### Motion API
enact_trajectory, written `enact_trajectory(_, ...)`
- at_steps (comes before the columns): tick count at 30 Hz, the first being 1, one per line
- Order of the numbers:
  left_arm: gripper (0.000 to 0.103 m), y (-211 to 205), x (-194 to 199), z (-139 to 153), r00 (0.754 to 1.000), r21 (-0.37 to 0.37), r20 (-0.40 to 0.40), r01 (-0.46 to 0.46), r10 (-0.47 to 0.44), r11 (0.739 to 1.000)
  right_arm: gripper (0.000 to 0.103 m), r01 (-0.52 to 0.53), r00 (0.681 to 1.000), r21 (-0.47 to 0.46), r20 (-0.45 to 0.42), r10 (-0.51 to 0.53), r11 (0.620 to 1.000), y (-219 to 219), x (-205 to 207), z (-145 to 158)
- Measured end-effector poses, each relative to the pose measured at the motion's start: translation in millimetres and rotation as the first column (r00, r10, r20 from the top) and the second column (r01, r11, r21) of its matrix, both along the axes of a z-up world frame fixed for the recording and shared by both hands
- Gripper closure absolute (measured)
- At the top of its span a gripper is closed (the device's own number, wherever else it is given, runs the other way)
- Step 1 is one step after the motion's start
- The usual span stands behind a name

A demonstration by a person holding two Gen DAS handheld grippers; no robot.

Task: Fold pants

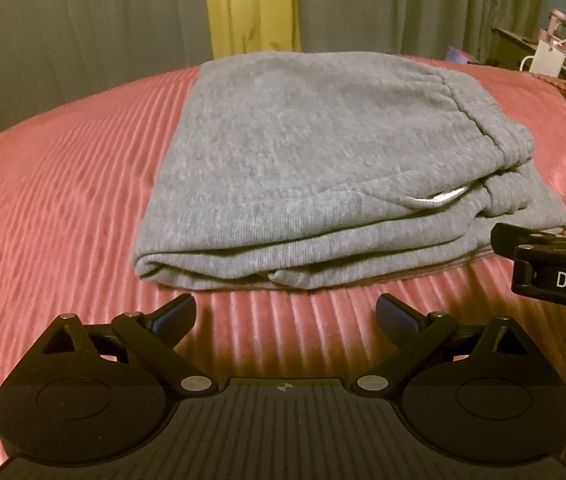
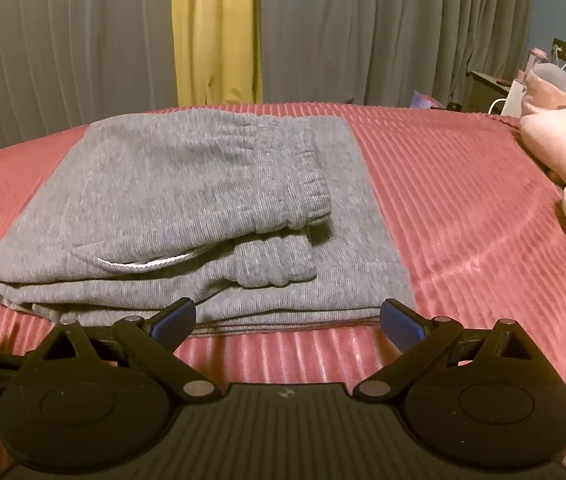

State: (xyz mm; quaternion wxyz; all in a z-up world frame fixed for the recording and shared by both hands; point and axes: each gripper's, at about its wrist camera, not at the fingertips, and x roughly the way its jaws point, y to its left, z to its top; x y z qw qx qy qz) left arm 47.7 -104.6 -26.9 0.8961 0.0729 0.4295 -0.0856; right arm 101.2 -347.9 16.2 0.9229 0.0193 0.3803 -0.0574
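— Two grippers, what state?
— Left gripper [image 1: 286, 312] and right gripper [image 2: 287, 318] both spread wide, grasping nothing, hovering just short of the near edge.
— Where are the pants [image 1: 323, 168]?
— Folded into a grey stack on the pink ribbed bedspread [image 1: 63, 184], white drawstring [image 2: 143, 265] peeking out.

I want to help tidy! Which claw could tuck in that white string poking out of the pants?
Probably the right claw: it is open, close to the pants, with the white string nearly ahead.
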Motion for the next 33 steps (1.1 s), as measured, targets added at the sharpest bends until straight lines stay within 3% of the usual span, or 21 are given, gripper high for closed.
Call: enact_trajectory(33,0.003,-0.1,-0.1,1.0,1.000,0.004,0.007,0.003,-0.004,1.000,0.004,0.017,1.000,-0.003,-0.023,-0.017,1.000,-2.5,0.7,-3.8)
